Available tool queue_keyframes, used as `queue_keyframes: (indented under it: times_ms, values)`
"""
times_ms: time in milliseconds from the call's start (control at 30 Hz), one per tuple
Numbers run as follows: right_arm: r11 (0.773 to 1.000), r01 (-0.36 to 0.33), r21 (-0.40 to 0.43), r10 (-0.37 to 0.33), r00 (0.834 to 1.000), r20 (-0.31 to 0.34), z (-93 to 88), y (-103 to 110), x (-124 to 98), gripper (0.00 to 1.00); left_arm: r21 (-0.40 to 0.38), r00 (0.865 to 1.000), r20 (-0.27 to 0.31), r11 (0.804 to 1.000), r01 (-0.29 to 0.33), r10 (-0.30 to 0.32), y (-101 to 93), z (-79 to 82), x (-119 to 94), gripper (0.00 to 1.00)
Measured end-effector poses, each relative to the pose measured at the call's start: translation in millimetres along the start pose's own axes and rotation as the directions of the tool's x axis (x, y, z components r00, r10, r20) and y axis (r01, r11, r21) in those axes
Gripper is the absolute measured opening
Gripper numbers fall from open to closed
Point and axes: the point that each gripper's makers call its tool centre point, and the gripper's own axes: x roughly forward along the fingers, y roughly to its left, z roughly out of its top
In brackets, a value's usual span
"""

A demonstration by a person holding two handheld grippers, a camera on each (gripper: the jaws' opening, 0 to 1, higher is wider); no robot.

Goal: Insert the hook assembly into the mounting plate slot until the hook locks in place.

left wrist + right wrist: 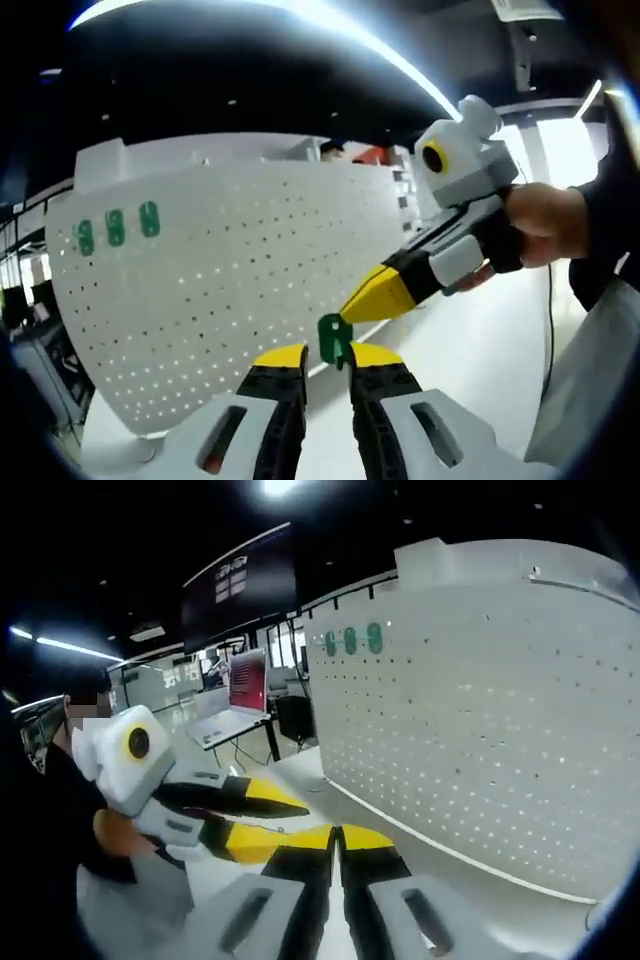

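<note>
In the left gripper view, the left gripper rises from the bottom with its yellow-tipped jaws a narrow gap apart, and a small green hook sits between the tips, pinched there. The right gripper comes in from the right, held by a person's hand; its yellow tips are drawn to a point with no gap showing, just beside the top of the hook. Behind stands a white pegboard, upright on a white table, its face dotted with rows of small holes. Three green hooks hang in a row near its upper left corner, well apart from the held one.

In the right gripper view, the right gripper has its jaws pressed together, and nothing shows between the tips. The left gripper reaches in from the left, its yellow tips spread a little apart and meeting the right gripper's tips. The held hook is hidden here. The pegboard fills the right side, with the three green hooks in a row at its upper left. A laptop with a red screen sits on a desk behind.
</note>
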Motion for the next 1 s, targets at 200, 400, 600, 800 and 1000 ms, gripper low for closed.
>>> queue_keyframes:
  times_ms: [200,400,600,800,1000]
  values:
    - [1.0,-0.019,0.003,0.019,1.0,0.001,2.4,10,1,0.0,0.028,1.0,0.002,1.0,0.002,-0.002,-1.2,0.6,0,0.09]
    - [0.999,-0.038,0.014,0.038,0.999,0.012,5.6,17,2,0.0,0.048,1.0,-0.003,0.999,0.004,-0.004,-1.8,-0.7,0,0.05]
    - [0.999,-0.046,0.017,0.046,0.999,0.01,4.9,18,2,0.0,0.059,1.0,-0.006,0.998,0.005,-0.005,-2.2,-1.9,1,0.04]
    - [0.999,-0.043,0.004,0.043,0.999,0.01,5.0,19,3,0.01,0.048,1.0,-0.005,0.999,0.003,-0.003,-1.3,-2.2,0,0.03]
    - [0.999,-0.031,-0.028,0.032,0.999,0.021,8.4,18,1,0.08,0.027,1.0,-0.017,1.0,-0.008,0.008,3.0,-5.7,0,0.03]
